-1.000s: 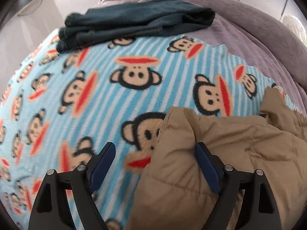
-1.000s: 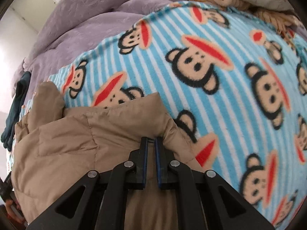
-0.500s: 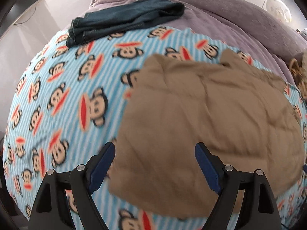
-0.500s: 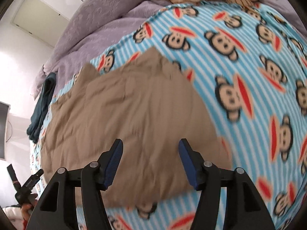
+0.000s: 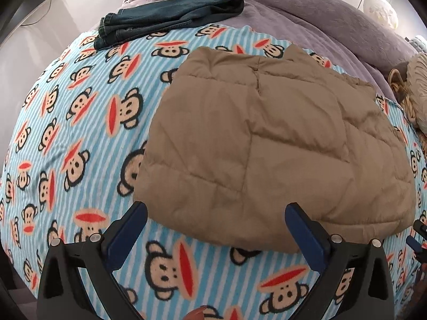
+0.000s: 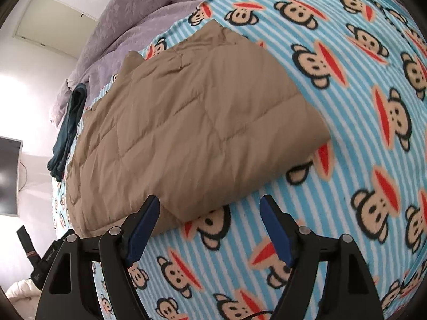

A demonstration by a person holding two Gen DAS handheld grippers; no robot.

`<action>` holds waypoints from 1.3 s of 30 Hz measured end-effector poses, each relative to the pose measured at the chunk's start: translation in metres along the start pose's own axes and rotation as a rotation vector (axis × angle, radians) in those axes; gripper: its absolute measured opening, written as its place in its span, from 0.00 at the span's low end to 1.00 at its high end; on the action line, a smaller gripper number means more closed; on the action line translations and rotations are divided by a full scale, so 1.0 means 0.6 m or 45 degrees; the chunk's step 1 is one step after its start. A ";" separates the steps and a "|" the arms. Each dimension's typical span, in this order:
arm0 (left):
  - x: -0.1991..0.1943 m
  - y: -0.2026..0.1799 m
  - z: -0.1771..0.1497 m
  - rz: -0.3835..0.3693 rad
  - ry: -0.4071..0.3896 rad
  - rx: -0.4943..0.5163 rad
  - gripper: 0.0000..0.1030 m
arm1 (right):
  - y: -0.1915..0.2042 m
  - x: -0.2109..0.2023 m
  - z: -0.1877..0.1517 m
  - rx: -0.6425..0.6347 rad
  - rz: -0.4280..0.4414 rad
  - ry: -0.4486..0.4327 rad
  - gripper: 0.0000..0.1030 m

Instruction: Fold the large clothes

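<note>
A: The tan jacket [image 5: 267, 144] lies folded flat in the middle of the monkey blanket [image 5: 80, 133] on the bed, and both tools hang above its near edge.

B: Left gripper [image 5: 216, 229] spread wide, grasping nothing. Right gripper [image 6: 210, 221] likewise released.

A: If another fold is coming, I'd say pinch the two near corners evenly and carry them straight to the far edge, keeping the padding from bunching.

B: Room looks good. Bare blanket right of the jacket, and on its left too. The jeans [image 5: 165, 18] sit well beyond its far-left corner, the purple cover [image 5: 307, 8] behind it.
</note>
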State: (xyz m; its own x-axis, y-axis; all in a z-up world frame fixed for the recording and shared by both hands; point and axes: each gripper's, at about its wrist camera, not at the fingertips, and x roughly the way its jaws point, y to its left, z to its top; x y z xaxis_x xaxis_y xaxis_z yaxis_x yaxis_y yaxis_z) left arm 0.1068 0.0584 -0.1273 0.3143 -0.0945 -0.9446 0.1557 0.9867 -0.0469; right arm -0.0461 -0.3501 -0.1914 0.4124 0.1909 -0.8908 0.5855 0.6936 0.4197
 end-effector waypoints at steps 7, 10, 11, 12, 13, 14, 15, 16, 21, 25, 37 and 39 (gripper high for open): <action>0.007 -0.004 -0.007 -0.017 0.026 -0.011 1.00 | -0.008 0.017 -0.021 0.084 0.086 0.053 0.92; 0.010 -0.004 -0.011 -0.024 0.033 -0.017 1.00 | -0.008 0.024 -0.025 0.115 0.145 0.043 0.94; 0.012 -0.003 -0.012 -0.030 0.037 -0.021 1.00 | -0.007 0.026 -0.026 0.123 0.159 0.041 0.94; 0.014 -0.001 -0.014 -0.041 0.043 -0.032 1.00 | -0.006 0.028 -0.026 0.132 0.170 0.042 0.94; 0.016 0.002 -0.015 -0.054 0.048 -0.042 1.00 | -0.007 0.031 -0.025 0.144 0.179 0.045 0.94; 0.019 0.007 -0.017 -0.074 0.056 -0.062 1.00 | -0.008 0.033 -0.025 0.161 0.189 0.047 0.94; 0.022 0.014 -0.019 -0.102 0.066 -0.088 1.00 | -0.009 0.036 -0.024 0.179 0.202 0.047 0.94; 0.023 0.020 -0.021 -0.124 0.073 -0.111 1.00 | -0.011 0.039 -0.023 0.191 0.212 0.047 0.94; 0.038 0.065 -0.038 -0.299 0.103 -0.293 1.00 | -0.024 0.052 -0.019 0.296 0.299 0.056 0.94; 0.058 0.100 -0.057 -0.502 0.132 -0.457 1.00 | -0.038 0.062 -0.022 0.384 0.403 0.066 0.94; 0.128 0.075 -0.056 -0.681 0.102 -0.566 1.00 | -0.058 0.135 -0.017 0.495 0.542 0.102 0.94; 0.137 0.070 -0.038 -0.679 0.084 -0.577 1.00 | -0.052 0.148 -0.009 0.492 0.570 0.092 0.94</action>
State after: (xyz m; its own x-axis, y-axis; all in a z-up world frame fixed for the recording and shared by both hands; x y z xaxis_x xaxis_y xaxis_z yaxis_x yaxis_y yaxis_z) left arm 0.1180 0.0953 -0.2140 0.2441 -0.5871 -0.7719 -0.1370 0.7671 -0.6267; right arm -0.0319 -0.3510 -0.2846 0.6373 0.4626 -0.6163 0.5828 0.2340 0.7782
